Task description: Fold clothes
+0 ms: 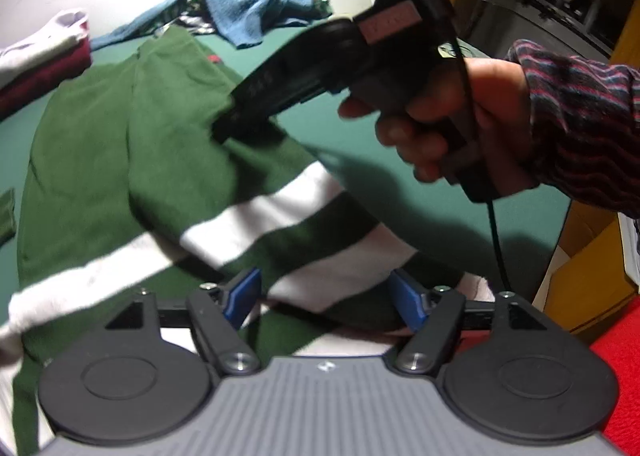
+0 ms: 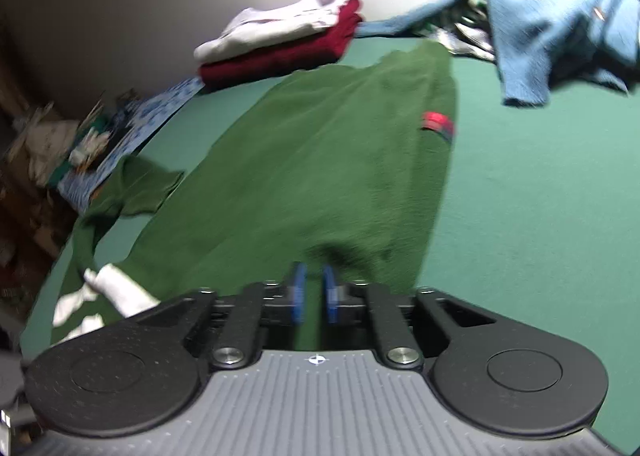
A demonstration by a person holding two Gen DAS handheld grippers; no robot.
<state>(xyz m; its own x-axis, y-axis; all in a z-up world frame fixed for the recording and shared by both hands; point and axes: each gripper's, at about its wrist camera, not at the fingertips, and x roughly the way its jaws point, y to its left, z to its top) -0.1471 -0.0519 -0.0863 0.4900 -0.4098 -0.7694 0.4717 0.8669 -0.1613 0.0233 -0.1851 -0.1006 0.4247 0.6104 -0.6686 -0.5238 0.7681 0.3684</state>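
While a green table surface (image 2: 540, 184) fills most of both views, a dark green sweater (image 2: 320, 160) with white stripes lies spread across its middle, partly folded, a small red tag (image 2: 438, 122) on its chest. At the far edge a blue knit sweater (image 2: 560, 28) sits crumpled over other clothes, and near it a folded stack has a white garment (image 2: 276, 30) on a maroon one (image 2: 288, 60). The right gripper (image 2: 314, 294), held by a hand (image 1: 452, 116) in a striped sleeve (image 1: 580, 128), has its blue pads pinched together on a fold of the green sweater. The left gripper (image 1: 326, 302) hovers over the striped sleeve end with its jaws spread wide, gripping nothing.
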